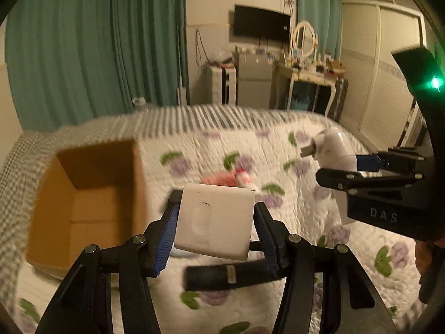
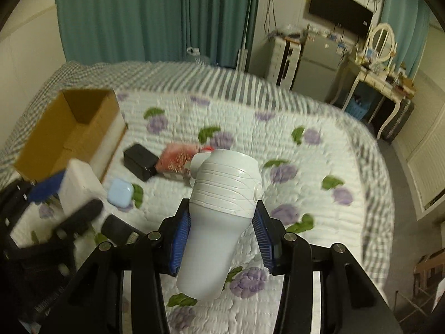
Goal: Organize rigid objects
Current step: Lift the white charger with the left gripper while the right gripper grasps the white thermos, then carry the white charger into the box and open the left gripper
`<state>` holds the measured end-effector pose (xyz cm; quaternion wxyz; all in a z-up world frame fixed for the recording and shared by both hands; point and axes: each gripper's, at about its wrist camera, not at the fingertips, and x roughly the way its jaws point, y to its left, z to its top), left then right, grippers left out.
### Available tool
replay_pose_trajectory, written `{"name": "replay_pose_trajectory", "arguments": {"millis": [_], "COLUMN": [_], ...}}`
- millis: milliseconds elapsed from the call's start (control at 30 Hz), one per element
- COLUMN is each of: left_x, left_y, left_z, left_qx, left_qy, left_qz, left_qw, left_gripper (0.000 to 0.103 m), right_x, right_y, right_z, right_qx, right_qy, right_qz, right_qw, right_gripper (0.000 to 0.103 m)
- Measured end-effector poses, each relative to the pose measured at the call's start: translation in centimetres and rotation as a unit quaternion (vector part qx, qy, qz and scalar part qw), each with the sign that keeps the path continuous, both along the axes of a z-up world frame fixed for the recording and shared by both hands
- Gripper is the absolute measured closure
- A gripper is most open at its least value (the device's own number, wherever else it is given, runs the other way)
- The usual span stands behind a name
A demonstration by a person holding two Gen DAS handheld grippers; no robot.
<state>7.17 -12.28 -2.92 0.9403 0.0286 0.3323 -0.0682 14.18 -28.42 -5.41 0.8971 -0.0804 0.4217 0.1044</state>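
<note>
Closest to me, my left gripper is clamped on a flat white square block, its blue pads pressing both side edges, and the block is held in the air above the bed. My right gripper is closed around the narrow lower part of a white handheld device with a wider ribbed head, also lifted clear of the quilt; from the left camera the same device shows at the right, with a short stub sticking out of its head. Under and just beyond the grippers lies a white quilt printed with purple flowers and green leaves. On it, near my left gripper, sit a pale blue earbud case, a black box and a pink and red item that is too blurred to identify; a dark oblong object lies below the white block. Further left stands an open cardboard box, upright on the quilt, with nothing visible inside. Beyond the bed hang teal curtains, and at the far wall are a dark television, a small grey fridge and a cream dressing table with an oval mirror.
</note>
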Motion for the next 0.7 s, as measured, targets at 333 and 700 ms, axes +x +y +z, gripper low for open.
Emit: {"name": "replay_pose_trajectory", "arguments": {"millis": [333,700], "left_x": [-0.6,2.4], "left_y": [8.8,17.1], "left_z": [6.4,1.2], "left_qx": [0.016,0.038], "left_qy": [-0.047,0.023], "left_qz": [0.027,0.079], "left_qw": [0.9984,0.9959], "left_gripper": [0.048,0.048], "right_x": [-2.5,-2.5], "right_y": [6.5,15.4], "right_z": [7.3,7.8], "right_qx": [0.017,0.017], "right_qy": [-0.053,-0.051], "right_qz": [0.039,0.098], "right_qw": [0.998,0.994], "right_gripper": [0.059,0.059]}}
